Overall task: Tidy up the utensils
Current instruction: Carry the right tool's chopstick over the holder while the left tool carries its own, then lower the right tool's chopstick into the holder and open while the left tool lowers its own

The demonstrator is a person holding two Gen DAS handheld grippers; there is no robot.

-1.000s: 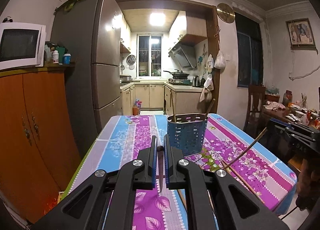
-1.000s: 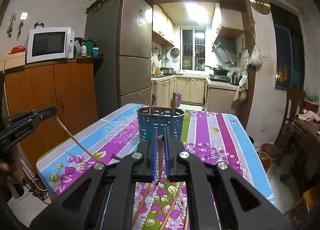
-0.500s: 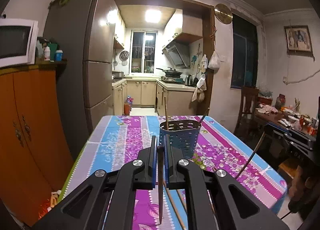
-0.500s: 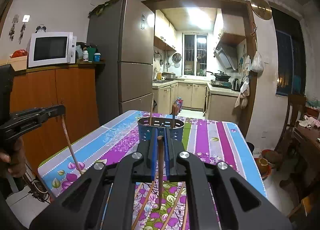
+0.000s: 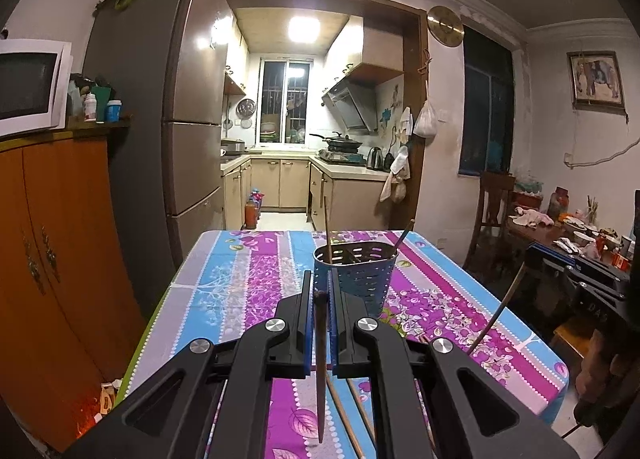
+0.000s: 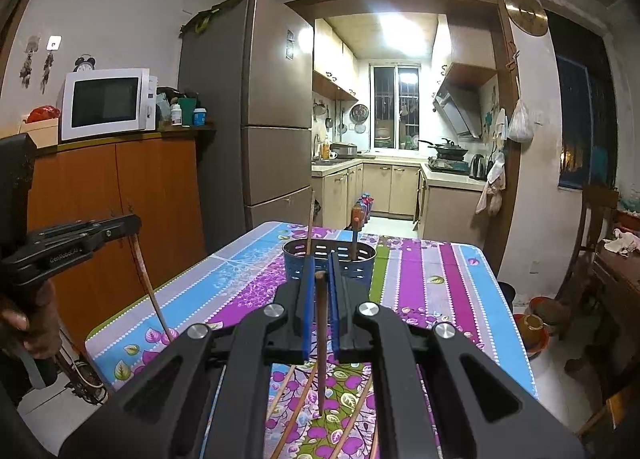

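Two grippers each clamp one chopstick above the table. The left gripper (image 5: 320, 295) has its jaws pressed narrow on a dark chopstick (image 5: 321, 359) that hangs nearly straight down between the blue pads, its tip above the floral tablecloth (image 5: 248, 279). The right gripper (image 6: 319, 275) pinches its own chopstick (image 6: 321, 343) the same way, upright, with the lower end hanging over the cloth. In the right wrist view the left gripper shows from the side at the left edge, its chopstick slanting down below a person's hand (image 6: 28, 323).

Several loose chopsticks (image 6: 296, 391) lie flat on the cloth under and just ahead of the right gripper. Beyond both grippers, near the middle of the table, stands a blue perforated utensil holder (image 5: 356, 275), upright, with a few sticks already standing in it and leaning against its rim.

Past the table are a tall grey fridge (image 6: 256, 119), an orange cabinet (image 6: 120, 195) carrying a white microwave (image 6: 106, 103), and the lit kitchen doorway.
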